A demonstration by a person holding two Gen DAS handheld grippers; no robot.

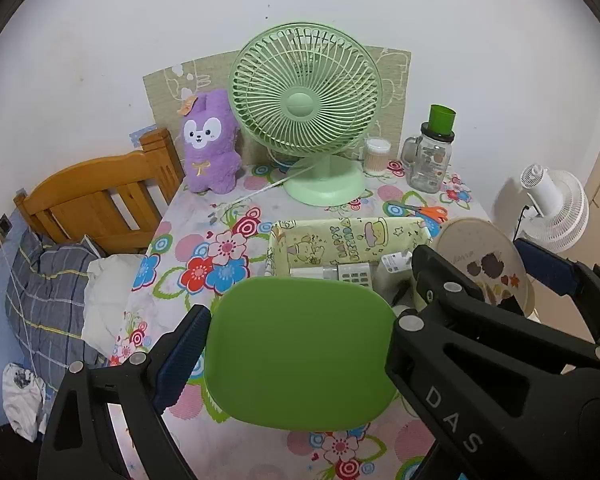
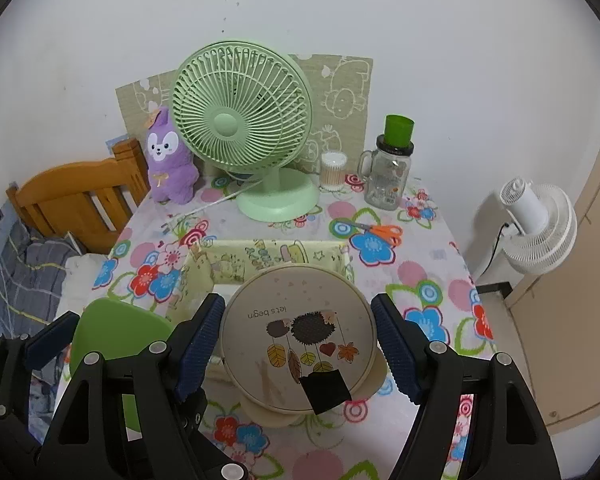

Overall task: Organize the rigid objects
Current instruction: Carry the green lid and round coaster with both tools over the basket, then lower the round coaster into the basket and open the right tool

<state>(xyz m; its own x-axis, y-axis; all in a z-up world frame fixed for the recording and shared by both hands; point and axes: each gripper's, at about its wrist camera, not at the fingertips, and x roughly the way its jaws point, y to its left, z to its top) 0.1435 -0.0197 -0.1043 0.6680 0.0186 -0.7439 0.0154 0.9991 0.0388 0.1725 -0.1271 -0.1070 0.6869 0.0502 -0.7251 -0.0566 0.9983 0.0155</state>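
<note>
At the left the table's (image 2: 440, 264) edge runs beside a wooden bed frame (image 2: 76, 196), and the open cloth lies mostly on that side. The left gripper (image 1: 300, 344) pinches a green rounded lid (image 1: 300, 352) by its two sides, face tilted up toward the camera and long axis across the jaws. To its right, the right gripper (image 2: 298, 340) clamps a round tin (image 2: 298, 338), printed face up, over the yellow fabric box (image 2: 204, 276), which reaches back toward a green fan (image 2: 240, 128).
</note>
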